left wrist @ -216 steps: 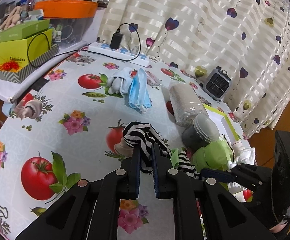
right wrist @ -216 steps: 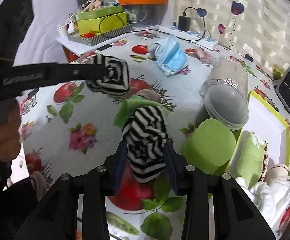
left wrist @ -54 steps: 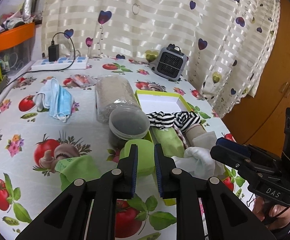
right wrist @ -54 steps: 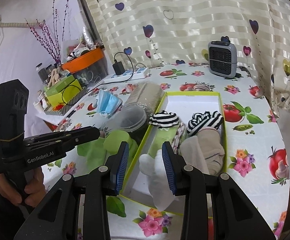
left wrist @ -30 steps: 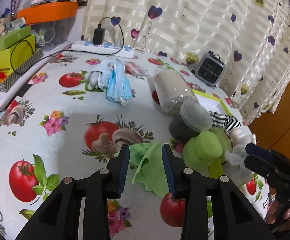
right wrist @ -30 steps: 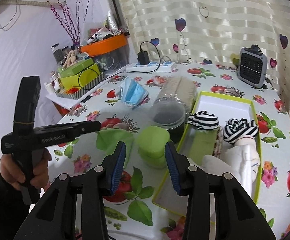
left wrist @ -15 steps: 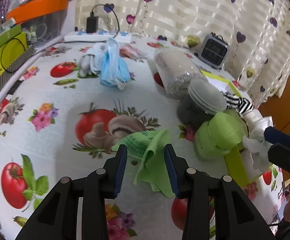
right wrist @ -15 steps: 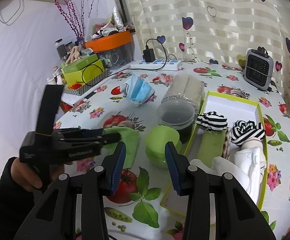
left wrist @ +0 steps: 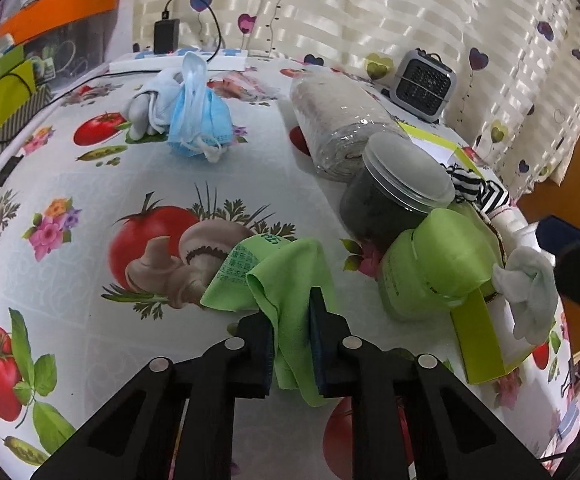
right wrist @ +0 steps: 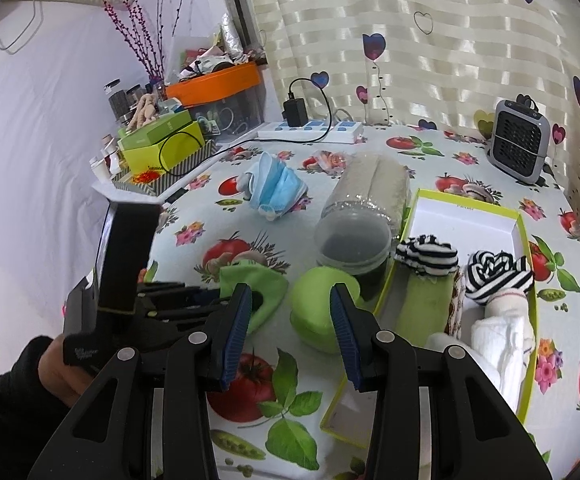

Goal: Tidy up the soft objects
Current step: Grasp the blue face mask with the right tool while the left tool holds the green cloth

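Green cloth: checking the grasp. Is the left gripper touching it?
Touching. The left wrist view shows the left gripper with both fingers pressed against the green cloth.

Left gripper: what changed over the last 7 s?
Earlier each gripper pinched a striped sock; both striped socks now lie in the yellow-green box. The left gripper has closed on the green cloth. The right gripper is open. Blue mask and jars unmoved.
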The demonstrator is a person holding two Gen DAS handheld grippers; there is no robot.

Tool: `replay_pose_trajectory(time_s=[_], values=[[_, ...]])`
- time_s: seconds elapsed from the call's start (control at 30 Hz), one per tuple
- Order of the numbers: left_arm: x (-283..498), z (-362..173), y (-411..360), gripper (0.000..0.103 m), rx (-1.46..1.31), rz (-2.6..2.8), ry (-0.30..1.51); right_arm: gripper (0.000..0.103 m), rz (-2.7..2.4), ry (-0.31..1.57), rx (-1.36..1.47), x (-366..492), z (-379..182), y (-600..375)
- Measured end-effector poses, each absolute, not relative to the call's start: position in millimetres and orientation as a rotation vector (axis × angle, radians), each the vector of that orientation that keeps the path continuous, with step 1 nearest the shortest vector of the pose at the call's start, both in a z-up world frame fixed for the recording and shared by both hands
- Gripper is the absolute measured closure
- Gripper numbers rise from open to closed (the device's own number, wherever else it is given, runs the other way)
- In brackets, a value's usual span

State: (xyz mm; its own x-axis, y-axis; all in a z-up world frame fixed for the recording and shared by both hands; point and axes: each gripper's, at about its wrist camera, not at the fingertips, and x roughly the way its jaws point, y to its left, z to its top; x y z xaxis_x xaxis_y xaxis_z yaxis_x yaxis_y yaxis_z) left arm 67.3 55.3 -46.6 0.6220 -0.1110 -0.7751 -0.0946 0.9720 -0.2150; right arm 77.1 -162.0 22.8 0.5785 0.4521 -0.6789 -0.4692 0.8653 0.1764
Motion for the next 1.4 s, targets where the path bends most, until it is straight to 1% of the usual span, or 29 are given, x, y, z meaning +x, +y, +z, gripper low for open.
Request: replay_pose_trajectory(time_s=[0.3,0.5,0.97,1.33,1.37,1.4], values=[[59.0,-36.0,77.8,0.094,-0.297,0.027,0.852,0.061,0.554,0.776,-0.038,106.4,33.8,-142.5],[52.8,-28.7,97.8,0.094,-0.329,0.068,0.819,0.061,0.575,0.814,-0.038,138.7,30.7,-112.1],[38.8,-28.8,157.3,0.094,-0.406,0.171,0.78,0.061,0.57,0.905,-0.061,204.9,-1.8,-30.1],[38.2,-33.7,171.7,0.094,-0.431,0.172,0.779,0.061,0.456,0.949,-0.033,244.8,-27.3,-13.0],[38.8,-33.9,171.8,0.094,-0.432,0.17,0.78,0.064,0.452,0.952,-0.032,246.5,-29.0,-12.7],[38.7,-34.0,171.9,0.094,-0.431,0.17,0.779,0.07,0.453,0.957,-0.033,247.9,-30.8,-12.3]])
